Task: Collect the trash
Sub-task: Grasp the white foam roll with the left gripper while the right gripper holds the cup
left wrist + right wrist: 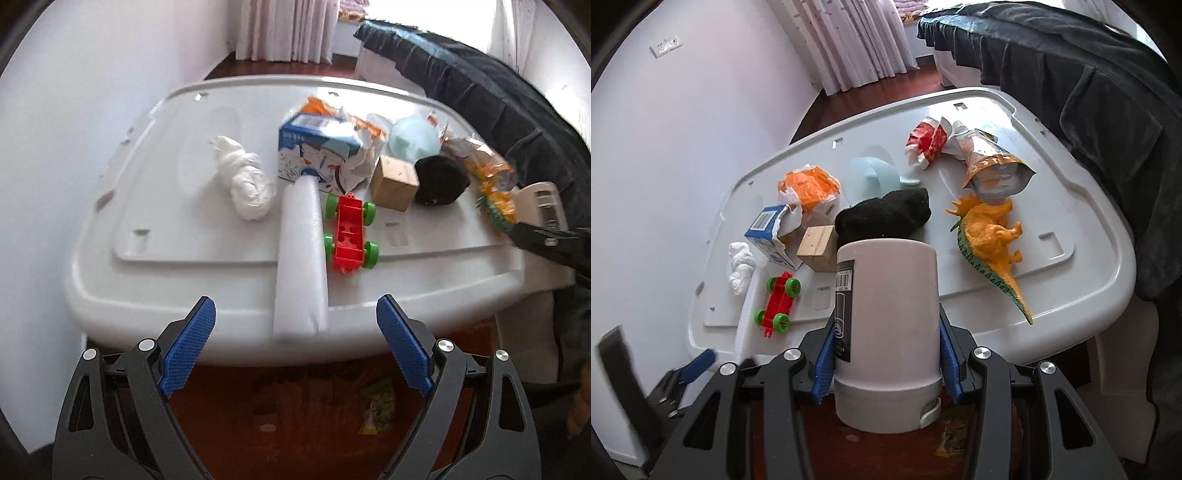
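Note:
My right gripper is shut on a white cylindrical bin, which it holds over the near edge of the white table. Trash lies on the table: a red-white crumpled wrapper, a silver-orange snack bag, an orange plastic bag, a torn milk carton and a white tissue wad. My left gripper is open above the table's front edge, just short of a white foam tube. Nothing is between its fingers.
Also on the table are a red toy car, a wooden block, a black cloth, a pale blue cup and an orange dinosaur. A dark blanket hangs at right. A wrapper lies on the floor.

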